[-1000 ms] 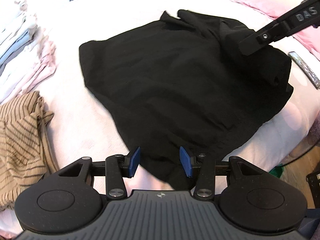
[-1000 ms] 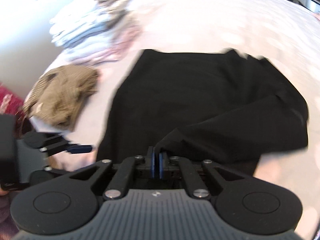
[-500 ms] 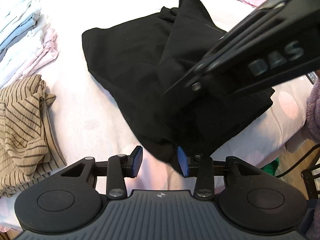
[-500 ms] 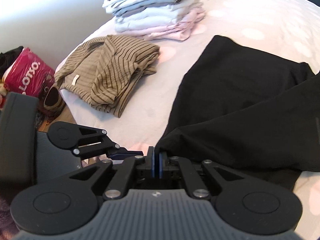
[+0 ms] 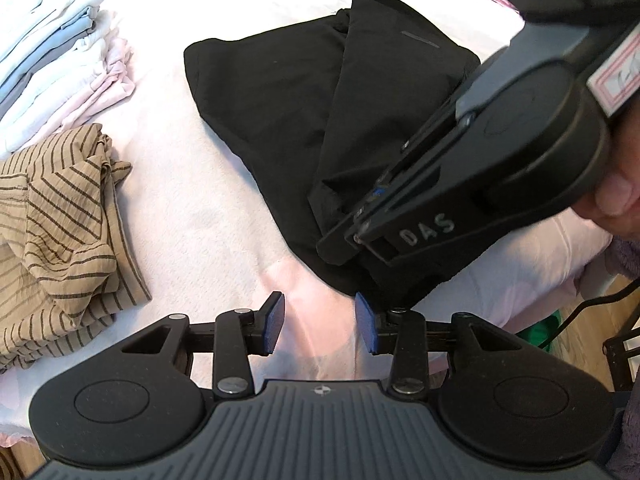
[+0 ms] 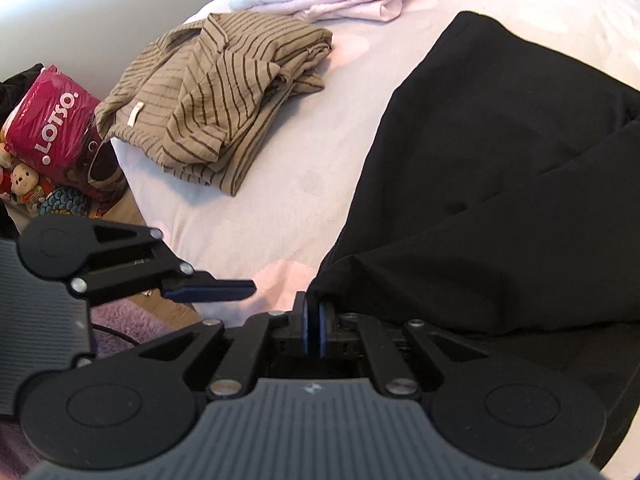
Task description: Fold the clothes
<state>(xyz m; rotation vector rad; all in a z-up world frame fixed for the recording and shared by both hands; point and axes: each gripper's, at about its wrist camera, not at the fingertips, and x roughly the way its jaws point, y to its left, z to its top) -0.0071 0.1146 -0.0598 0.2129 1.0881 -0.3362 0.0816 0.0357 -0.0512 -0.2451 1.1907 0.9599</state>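
Observation:
A black garment [image 5: 280, 92] lies on the pale pink bed [image 5: 192, 208], with its right side folded over toward the near edge. My right gripper [image 6: 313, 322] is shut on a corner of the black garment [image 6: 500, 184] and holds it low over the near hem; it also shows in the left wrist view [image 5: 352, 224]. My left gripper [image 5: 319, 326] is open and empty, just in front of the garment's near hem. One left finger shows in the right wrist view [image 6: 208, 290].
A crumpled tan striped shirt [image 5: 56, 216] lies at the left. A stack of folded pale clothes [image 5: 48, 52] sits behind it. A pink LOTSO bag [image 6: 48, 128] and toys stand beside the bed. The bed edge and floor are at the right [image 5: 568, 312].
My right gripper has carried the garment's corner across toward the near hem, folding the right side over. The left gripper has stayed open near the hem.

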